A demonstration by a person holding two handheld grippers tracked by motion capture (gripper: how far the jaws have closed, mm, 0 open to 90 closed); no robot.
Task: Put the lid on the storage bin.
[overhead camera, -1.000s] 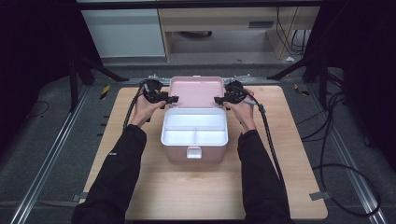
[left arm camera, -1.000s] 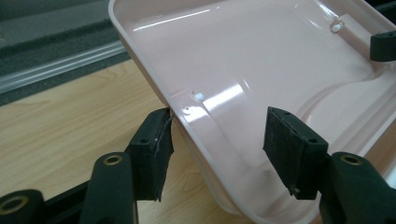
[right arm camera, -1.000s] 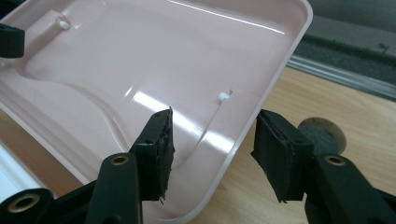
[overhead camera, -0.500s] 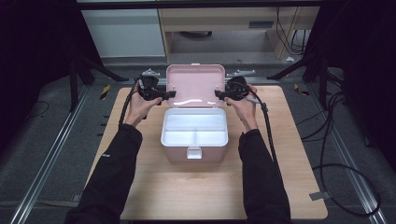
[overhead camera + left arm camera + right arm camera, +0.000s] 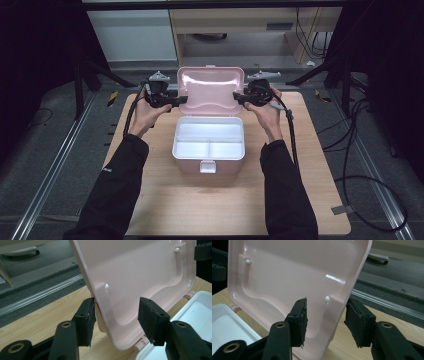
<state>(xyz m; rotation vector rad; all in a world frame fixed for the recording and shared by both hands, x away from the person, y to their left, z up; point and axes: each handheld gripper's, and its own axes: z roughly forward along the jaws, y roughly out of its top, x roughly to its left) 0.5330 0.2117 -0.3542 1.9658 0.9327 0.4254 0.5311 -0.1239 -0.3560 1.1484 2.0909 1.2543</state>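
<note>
Two grippers are working one box from opposite sides, and I take the step in hand to be swinging its lid fully open. Largest first: the wooden table [image 5: 165, 210] carries the white storage box [image 5: 208, 147] at its centre, its divided tray bare and its latch tab facing six o'clock. Hinged along the box's twelve o'clock edge, the pink lid [image 5: 211, 92] stands raised, roughly upright with its glossy inner face turned toward me. At nine o'clock of the lid, my left gripper [image 5: 116, 317] straddles the lid's side rim: the outer pad touches the rim, the inner pad stands clear of the inside face, and the jaws have just been closing with that edge between them. At three o'clock, my right gripper [image 5: 325, 321] mirrors it, half-wide around the opposite rim, jaws also just closing, neither pad plainly pressing. Next, I judge, both hands should carry the lid evenly past upright until it rests back on its hinges, then spread and draw sideways off the rims without tipping the box.
</note>
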